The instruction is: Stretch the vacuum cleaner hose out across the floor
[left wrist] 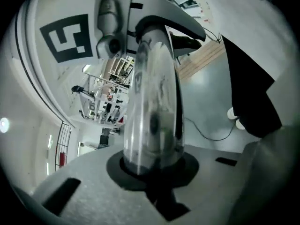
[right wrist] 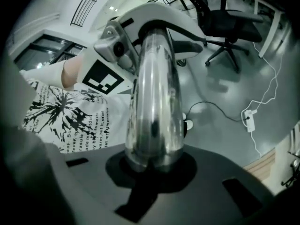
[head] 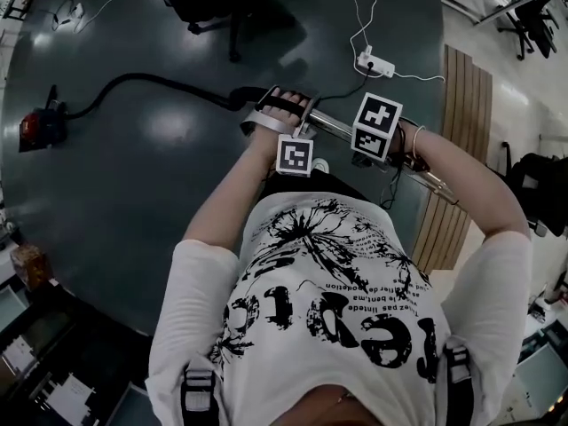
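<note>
The red vacuum cleaner (head: pixel 40 127) sits on the dark floor at the left. Its black hose (head: pixel 151 80) curves right to the grey handle (head: pixel 266 109) in front of me. A chrome wand tube (head: pixel 333 127) runs from that handle to the lower right. My left gripper (head: pixel 282 118) is shut on the wand near the handle; in the left gripper view the chrome tube (left wrist: pixel 152 121) stands clamped between its jaws (left wrist: pixel 152 165). My right gripper (head: pixel 395 145) grips the same tube further right, and the tube (right wrist: pixel 154 116) fills its jaws (right wrist: pixel 152 165).
A white power strip (head: pixel 376 63) with its cable lies on the floor just beyond the wand. An office chair (head: pixel 222 7) stands at the top. Pale wooden slats (head: pixel 457 149) border the dark floor on the right, with a black bag (head: pixel 541 189) past them.
</note>
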The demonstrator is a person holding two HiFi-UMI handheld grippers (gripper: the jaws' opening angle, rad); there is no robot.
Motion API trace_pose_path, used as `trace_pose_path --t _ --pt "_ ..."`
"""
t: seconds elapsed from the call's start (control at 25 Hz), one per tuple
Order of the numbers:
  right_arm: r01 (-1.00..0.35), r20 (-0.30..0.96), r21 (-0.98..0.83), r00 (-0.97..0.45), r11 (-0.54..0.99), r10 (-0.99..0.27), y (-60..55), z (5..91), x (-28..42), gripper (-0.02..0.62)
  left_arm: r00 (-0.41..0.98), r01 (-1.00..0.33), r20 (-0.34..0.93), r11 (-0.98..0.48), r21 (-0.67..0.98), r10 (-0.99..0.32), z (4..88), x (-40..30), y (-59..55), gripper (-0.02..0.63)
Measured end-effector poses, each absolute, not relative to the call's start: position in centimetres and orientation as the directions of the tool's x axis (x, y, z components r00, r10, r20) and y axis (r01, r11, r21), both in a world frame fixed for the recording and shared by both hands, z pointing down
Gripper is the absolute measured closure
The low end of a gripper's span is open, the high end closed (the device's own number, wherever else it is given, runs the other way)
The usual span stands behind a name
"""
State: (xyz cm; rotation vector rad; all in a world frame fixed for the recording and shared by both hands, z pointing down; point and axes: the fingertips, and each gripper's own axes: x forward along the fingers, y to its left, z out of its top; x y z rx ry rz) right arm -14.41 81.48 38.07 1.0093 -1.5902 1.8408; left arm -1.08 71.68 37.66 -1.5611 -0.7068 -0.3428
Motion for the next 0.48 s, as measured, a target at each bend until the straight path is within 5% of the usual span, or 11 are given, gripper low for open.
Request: trace_pose_path --t 0.28,0.48 --pt "-0.73 0.772 -0.632 -0.624 -0.26 -0.123 81.6 37.2 -16.1 0.56 0.712 0.646 0.634 0.073 -0.76 0.301 37.5 -2.2 73.1 0.563" --pt "-0.939 0.965 -0.254 -0.261 -0.23 -0.001 82.3 37.5 -12.8 0.557 0.649 0.693 0.714 0.184 -0.697 0.262 37.2 -1.4 73.0 0.563"
